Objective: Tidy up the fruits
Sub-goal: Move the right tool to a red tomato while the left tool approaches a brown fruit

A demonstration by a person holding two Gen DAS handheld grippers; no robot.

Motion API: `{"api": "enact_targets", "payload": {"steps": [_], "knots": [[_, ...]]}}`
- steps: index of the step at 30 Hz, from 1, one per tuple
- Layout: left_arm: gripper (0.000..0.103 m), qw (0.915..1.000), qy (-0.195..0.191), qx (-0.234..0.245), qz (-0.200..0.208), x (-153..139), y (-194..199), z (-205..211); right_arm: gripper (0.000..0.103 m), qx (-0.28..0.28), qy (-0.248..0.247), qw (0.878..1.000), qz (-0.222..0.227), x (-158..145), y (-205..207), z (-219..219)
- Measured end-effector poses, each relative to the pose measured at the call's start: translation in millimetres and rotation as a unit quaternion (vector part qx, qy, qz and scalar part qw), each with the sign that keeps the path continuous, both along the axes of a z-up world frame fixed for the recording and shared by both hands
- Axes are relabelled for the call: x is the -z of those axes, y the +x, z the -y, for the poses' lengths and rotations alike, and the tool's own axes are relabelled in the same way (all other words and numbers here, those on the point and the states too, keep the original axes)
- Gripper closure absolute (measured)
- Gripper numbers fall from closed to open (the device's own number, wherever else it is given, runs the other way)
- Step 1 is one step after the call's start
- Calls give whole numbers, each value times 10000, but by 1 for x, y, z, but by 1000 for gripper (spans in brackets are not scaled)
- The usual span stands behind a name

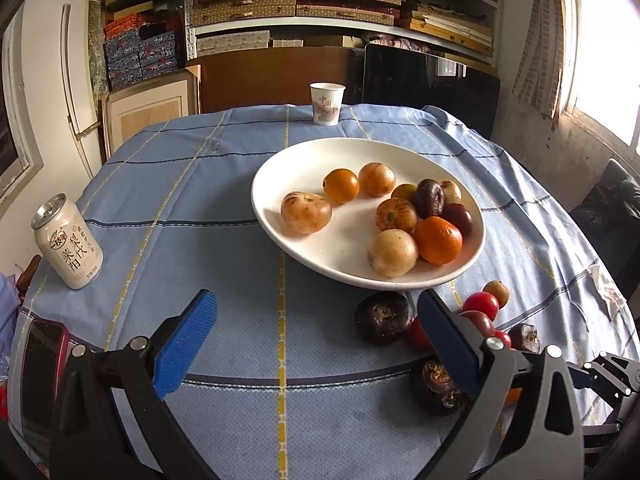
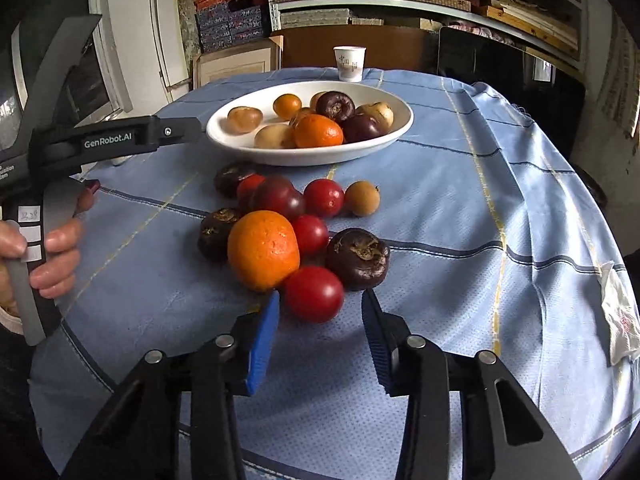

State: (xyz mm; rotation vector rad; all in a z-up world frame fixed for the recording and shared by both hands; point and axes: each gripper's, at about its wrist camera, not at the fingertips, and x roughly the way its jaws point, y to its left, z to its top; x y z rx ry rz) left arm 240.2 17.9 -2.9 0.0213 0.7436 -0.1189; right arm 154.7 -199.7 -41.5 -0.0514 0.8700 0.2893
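Blue checked tablecloth carries a white plate of fruit and a loose fruit pile. Angled downward, the left gripper gapes wide over bare cloth. Also angled down, the right gripper brackets a red tomato; contact is unclear.

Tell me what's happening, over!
Left gripper open, empty. Right gripper open around the red tomato, not yet pinching. Orange crowds its left finger. Plate half full.
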Motion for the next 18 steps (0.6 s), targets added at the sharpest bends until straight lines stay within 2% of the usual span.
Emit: {"api": "enact_targets", "payload": {"steps": [6,12,15,18], "knots": [[5,9998,151,68,74,-1,-5,5,70,-39,22,9999,-123,3,4,-3],[5,9997,210,117,83,0,-6,8,72,-12,217,9996,-189,4,7,2],[5,9997,187,180,46,0,-8,7,72,21,652,9977,-156,2,6,15],[5,9972,90,686,-283,7,-10,12,72,225,1073,9939,-137,1,6,30]]}}
